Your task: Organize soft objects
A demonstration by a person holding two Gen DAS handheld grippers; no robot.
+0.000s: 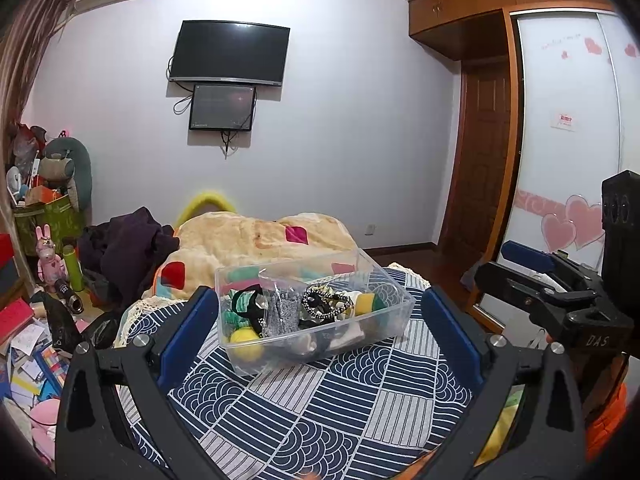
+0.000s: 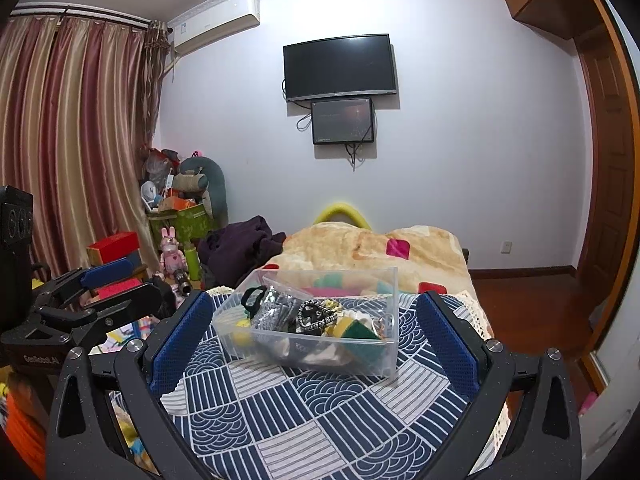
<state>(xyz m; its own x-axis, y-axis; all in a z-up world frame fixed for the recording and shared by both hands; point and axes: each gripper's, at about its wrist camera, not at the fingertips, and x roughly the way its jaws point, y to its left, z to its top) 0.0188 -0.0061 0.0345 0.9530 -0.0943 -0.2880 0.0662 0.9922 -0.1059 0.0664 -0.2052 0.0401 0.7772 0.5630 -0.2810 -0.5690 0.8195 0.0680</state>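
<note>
Box [image 1: 316,312] of soft things sitting on the patterned cover [image 1: 320,408], left gripper [image 1: 316,320] and right gripper [image 2: 316,328] hovering before the box, both spread wide, gripping nothing.

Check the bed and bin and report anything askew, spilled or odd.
Nothing spilled: the soft items sit jumbled inside the clear plastic bin, which rests skewed on the blue patterned bedspread. Both grippers hover open and empty.

bin [image 1: 312,312] on bedspread [image 1: 320,412] | blanket [image 1: 256,240] behind bin
</note>
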